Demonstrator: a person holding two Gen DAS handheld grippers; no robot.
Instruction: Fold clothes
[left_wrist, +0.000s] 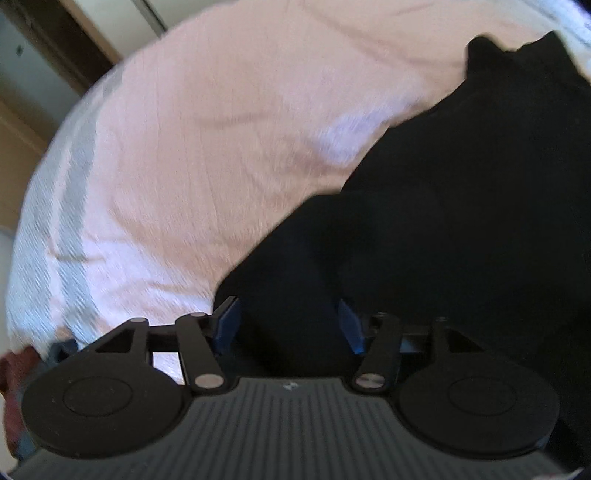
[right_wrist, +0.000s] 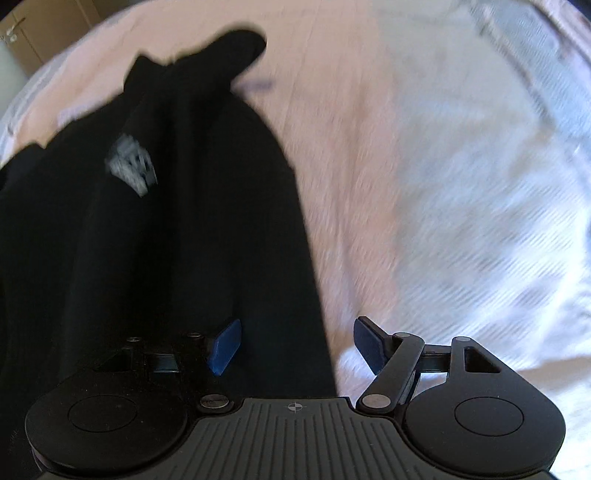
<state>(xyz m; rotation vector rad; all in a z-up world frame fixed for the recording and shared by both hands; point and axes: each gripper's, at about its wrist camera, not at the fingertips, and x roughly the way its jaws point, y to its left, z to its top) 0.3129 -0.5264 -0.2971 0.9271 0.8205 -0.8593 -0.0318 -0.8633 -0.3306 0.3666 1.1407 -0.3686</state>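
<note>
1. Both views are smeared by motion blur, so the weave of the cloth and fine edges are hard to read.
2. In the left wrist view the black garment (left_wrist: 461, 221) runs off the right and bottom edges of the frame, and its lower part is hidden behind the gripper body. Its folds are nearly lost in the dark.
3. In the right wrist view the same garment (right_wrist: 147, 240) is cut off at the left edge and disappears under the gripper at the bottom. Whether any cloth is actually pinched by either tool cannot be told.
4. The garment is plain black, lying on a pale pink bedsheet (left_wrist: 221, 129). It fills the right half of the left view and the left half of the right view. A narrow tongue of it reaches toward the upper centre of the right view, and a small grey-white printed patch (right_wrist: 131, 168), too blurred to read, sits in the upper left of that view.
5. The left gripper (left_wrist: 289, 325) has its two blue fingers spread apart over black cloth at bottom centre.
6. The right gripper (right_wrist: 297, 347) also stands with its fingers parted, straddling the garment's right edge: one blue pad over cloth, the other over the sheet.
7. Count: one garment, one sheet (right_wrist: 443, 184), two grippers, four blue pads in all.
8. A wooden furniture edge (left_wrist: 55, 44) shows dimly at the upper left of the left view.
</note>
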